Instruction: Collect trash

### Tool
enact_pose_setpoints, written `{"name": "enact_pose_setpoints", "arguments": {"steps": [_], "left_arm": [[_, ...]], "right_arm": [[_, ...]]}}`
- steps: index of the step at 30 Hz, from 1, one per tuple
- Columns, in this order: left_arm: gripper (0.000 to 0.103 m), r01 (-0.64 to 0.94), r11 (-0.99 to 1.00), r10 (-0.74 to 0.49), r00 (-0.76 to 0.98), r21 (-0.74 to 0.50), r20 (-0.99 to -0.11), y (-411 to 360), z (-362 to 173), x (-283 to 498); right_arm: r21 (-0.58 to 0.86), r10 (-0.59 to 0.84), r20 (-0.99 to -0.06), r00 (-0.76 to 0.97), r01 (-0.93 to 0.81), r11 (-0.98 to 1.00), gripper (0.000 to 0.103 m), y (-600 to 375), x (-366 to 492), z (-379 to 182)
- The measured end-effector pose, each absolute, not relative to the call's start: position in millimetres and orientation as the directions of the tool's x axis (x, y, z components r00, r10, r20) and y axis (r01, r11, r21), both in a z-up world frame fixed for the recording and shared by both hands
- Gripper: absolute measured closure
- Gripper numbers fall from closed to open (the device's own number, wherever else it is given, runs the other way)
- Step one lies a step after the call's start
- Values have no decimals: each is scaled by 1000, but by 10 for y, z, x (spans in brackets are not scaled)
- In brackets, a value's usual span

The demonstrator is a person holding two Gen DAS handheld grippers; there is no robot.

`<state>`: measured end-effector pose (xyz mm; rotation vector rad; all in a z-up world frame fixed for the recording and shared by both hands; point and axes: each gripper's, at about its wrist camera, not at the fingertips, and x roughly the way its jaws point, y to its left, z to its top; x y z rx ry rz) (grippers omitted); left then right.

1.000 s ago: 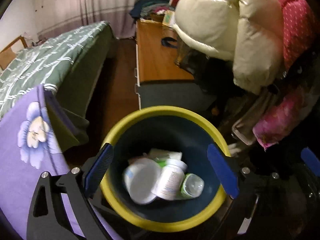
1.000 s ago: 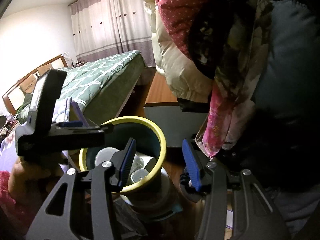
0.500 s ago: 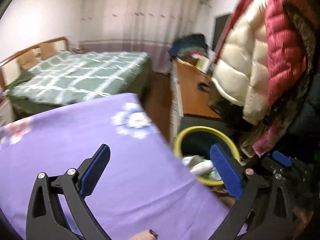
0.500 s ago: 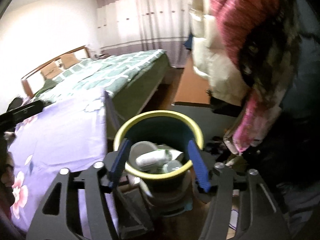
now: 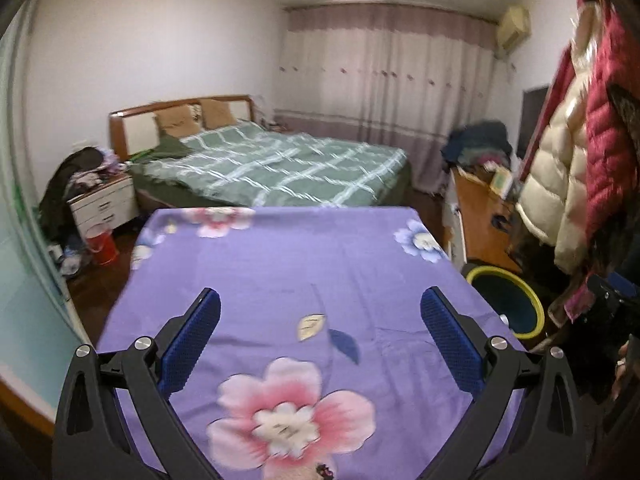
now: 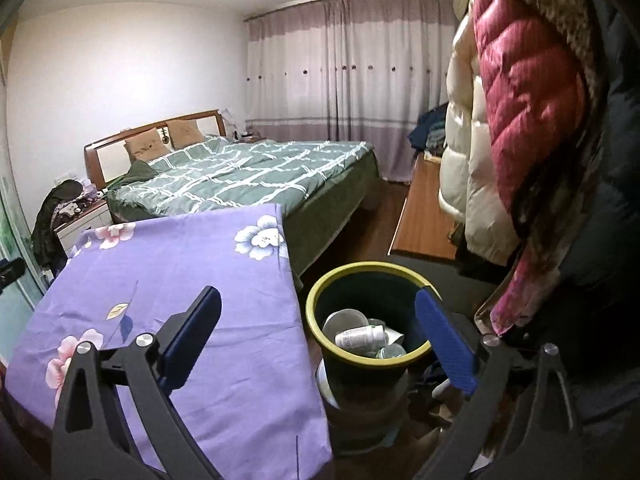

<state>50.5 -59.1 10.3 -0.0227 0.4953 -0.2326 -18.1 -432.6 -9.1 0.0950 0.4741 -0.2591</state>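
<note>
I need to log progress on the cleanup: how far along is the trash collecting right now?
Done: the yellow-rimmed bin holds a white bottle, a disc-shaped lid and other containers. In hand: nothing; the left gripper is open and the right gripper has just opened, both empty. Left: no trash shows on the purple floral cloth.

Both wrist views look forward and slightly down along their own blue-padded fingers into the bedroom. The left one sits close above the purple flowered tabletop, facing the green bed. The right one looks from beside that tabletop, near above the yellow-rimmed bin; both views share tabletop, bed, curtains, bin and hanging coats.
</note>
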Motion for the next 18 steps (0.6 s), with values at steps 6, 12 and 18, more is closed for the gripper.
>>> {"name": "enact_pose_setpoints", "arguments": {"steps": [6,12,18], "left_arm": [[5,145,985,-172,883,-96,-437,-227,181,228],[5,131,989,-147,887,-67,-437,-250,202,132],[5,133,989,-148,882,-64,-448,-278,172,129]], "right_arm": [[28,-210,-444,871,248,968,9,-4185,-343,-9],[27,-200,-431,880,234,972,8,-4128,-404,12],[37,-184,-432,883,221,974,8,-4102,-373,19]]}}
